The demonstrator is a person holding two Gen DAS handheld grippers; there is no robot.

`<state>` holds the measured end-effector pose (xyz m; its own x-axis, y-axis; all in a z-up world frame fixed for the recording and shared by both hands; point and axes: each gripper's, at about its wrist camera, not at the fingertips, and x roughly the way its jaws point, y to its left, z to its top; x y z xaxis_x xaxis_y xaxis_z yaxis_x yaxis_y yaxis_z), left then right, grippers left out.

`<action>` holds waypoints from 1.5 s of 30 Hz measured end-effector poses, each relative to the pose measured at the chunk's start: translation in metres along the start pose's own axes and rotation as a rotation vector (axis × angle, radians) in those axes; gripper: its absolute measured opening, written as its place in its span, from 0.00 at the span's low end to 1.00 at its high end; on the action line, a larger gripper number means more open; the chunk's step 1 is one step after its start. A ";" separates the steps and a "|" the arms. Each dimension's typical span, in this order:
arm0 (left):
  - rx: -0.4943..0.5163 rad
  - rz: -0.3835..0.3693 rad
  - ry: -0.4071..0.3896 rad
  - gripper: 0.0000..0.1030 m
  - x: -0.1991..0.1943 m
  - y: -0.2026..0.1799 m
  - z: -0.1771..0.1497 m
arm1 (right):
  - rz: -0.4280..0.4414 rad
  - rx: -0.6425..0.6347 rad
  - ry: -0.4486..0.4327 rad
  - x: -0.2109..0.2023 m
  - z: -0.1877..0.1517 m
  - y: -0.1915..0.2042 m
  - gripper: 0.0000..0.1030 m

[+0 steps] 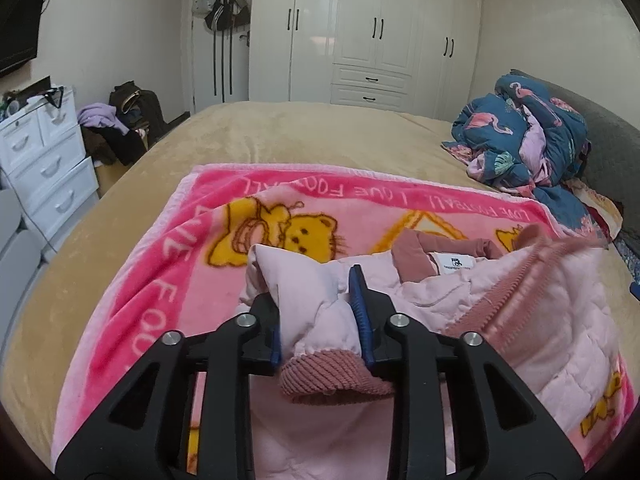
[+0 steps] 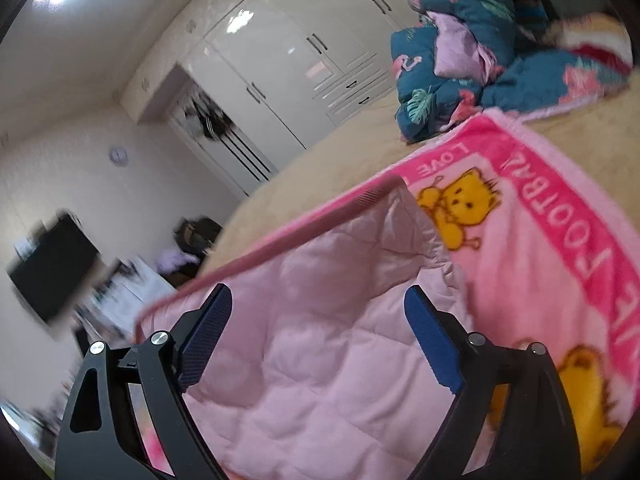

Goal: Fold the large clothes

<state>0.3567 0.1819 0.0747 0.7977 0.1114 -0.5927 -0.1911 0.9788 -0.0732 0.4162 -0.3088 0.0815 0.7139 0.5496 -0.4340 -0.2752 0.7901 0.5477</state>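
Gripping the soft quilted jacket [image 1: 500, 320] by its ribbed cuff [image 1: 332, 376], the left gripper [image 1: 320, 320] is pinching light, floppy padding. The right gripper [image 2: 316, 340] is hanging wide open over the lining, holding nothing. Firmer holds are probably the hem and collar, near the pink blanket's [image 1: 160, 280] near edge.

A big bed [image 1: 304, 128] with a soft tan cover, a pink bear blanket [image 1: 168, 280] spread flat on top, and a bunched-up blue flamingo quilt [image 1: 520, 136] sitting by the far corner.
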 end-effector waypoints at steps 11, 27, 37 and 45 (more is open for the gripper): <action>0.071 -0.006 -0.104 0.91 -0.036 -0.009 -0.006 | -0.279 -0.243 0.093 0.020 -0.040 -0.003 0.91; -0.031 -0.157 0.173 0.86 0.018 0.052 -0.103 | -0.284 -0.280 0.195 0.038 -0.083 -0.030 0.64; -0.044 -0.064 0.100 0.11 0.026 0.037 -0.055 | -0.326 -0.304 0.006 0.036 -0.045 0.003 0.16; -0.012 0.024 0.119 0.11 0.061 0.027 -0.033 | -0.439 -0.222 0.060 0.094 -0.010 -0.012 0.16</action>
<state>0.3816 0.2095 0.0105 0.7194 0.1124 -0.6854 -0.2166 0.9739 -0.0677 0.4798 -0.2636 0.0270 0.7565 0.1610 -0.6339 -0.0916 0.9858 0.1410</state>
